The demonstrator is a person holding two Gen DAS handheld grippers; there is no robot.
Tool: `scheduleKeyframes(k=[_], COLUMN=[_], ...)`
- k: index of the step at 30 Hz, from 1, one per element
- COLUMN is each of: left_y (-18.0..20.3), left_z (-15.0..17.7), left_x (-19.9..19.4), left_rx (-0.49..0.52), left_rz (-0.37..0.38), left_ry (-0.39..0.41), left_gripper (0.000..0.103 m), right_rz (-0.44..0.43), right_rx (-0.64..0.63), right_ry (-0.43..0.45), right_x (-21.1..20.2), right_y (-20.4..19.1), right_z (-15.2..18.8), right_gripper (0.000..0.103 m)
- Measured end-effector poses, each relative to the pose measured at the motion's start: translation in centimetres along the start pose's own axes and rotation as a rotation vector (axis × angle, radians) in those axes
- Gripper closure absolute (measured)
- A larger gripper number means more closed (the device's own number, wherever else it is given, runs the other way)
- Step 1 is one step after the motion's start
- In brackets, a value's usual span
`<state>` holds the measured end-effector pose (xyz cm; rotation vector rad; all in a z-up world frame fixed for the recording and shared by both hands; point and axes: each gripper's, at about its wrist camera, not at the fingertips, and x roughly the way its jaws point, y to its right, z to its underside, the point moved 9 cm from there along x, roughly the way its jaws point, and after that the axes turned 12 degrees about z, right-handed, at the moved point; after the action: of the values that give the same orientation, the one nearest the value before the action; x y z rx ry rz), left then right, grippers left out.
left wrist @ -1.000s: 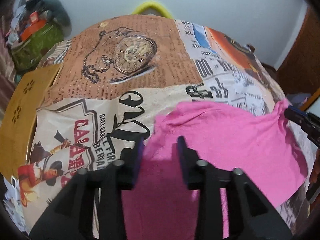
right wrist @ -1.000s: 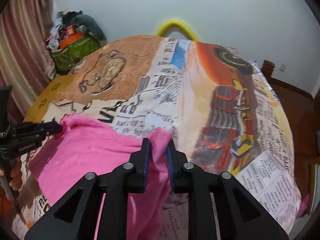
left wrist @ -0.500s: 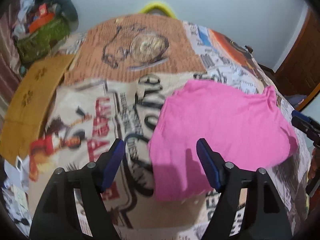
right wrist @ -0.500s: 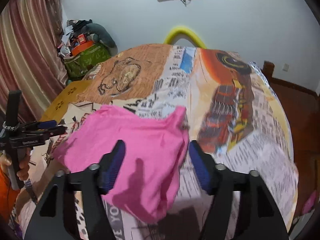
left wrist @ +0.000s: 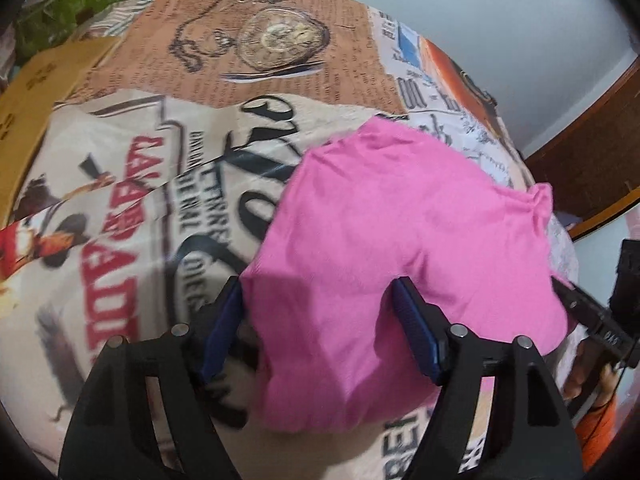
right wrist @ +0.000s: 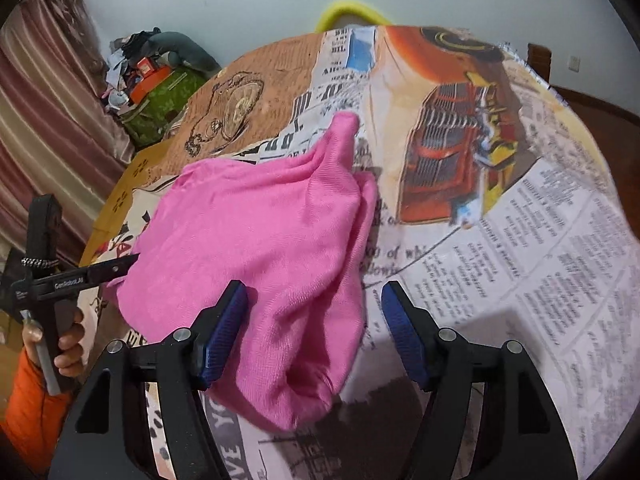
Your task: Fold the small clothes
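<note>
Grippers hang low over the table, left gripper (left wrist: pixel 318 322) and right gripper (right wrist: pixel 314 322) both spread wide, holding nothing. A tablecloth (right wrist: pixel 520 248) printed with newsprint, a pocket watch and a truck covers it. The pink garment (right wrist: pixel 256 248) lies rumpled between them.

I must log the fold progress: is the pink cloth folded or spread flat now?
Folded, loosely. The pink cloth lies doubled on the table, its near edge rounded and puffy, one corner sticking out at the far end. Neatness: cannot tell.
</note>
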<state>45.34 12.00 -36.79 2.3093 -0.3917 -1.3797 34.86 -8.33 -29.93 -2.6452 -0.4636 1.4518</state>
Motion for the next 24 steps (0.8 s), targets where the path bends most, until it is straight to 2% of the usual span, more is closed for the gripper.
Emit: scheduleKeyframes(k=[2, 3, 5, 6, 7, 10, 11, 16, 24], left_y=[0.2, 0.2, 0.3, 0.3, 0.4, 0.6, 0.9, 2.3, 3.6], left_z=[-0.6, -0.8, -1.3, -1.4, -1.6, -1.8, -1.8, -1.3, -0.6], left_x=[0.6, 0.8, 1.1, 1.2, 1.3, 1.3, 1.0, -1.1, -7.9], left_rx=[-0.019, -0.027, -0.046, -0.060, -0.076, -0.096, -0.082, 0.012, 0.091], left_rz=[0.043, 0.057, 0.091, 0.106, 0.125, 0.156, 0.168, 0.115, 0.057], left_ry=[0.000, 0.000, 0.001, 0.003, 0.006, 0.014, 0.024, 0.074, 0.157], left_gripper=[0.030, 0.032, 0.046, 0.050, 0.059, 0.080, 0.083, 0.086, 0.087], right_rz=[-0.012, -0.020, -0.032, -0.032, -0.034, -0.041, -0.037, -0.006, -0.048], right_rx=[0.010, 0.017, 0.030, 0.032, 0.030, 0.020, 0.011, -0.039, -0.061], right_ry=[0.011, 0.010, 0.007, 0.006, 0.004, 0.008, 0.013, 0.062, 0.131], right_x=[0.2, 0.4, 0.9, 1.0, 1.1, 1.1, 1.0, -0.5, -4.7], right_y=[0.0, 0.0, 0.0, 0.0, -0.1, -0.4, -0.6, -1.3, -4.1], right_z=[-0.3, -0.4, -0.6, -0.6, -0.6, -0.5, -0.5, -0.5, -1.3], right_gripper=[0.040, 0.047, 0.056, 0.065, 0.072, 0.086, 0.087, 0.091, 0.092])
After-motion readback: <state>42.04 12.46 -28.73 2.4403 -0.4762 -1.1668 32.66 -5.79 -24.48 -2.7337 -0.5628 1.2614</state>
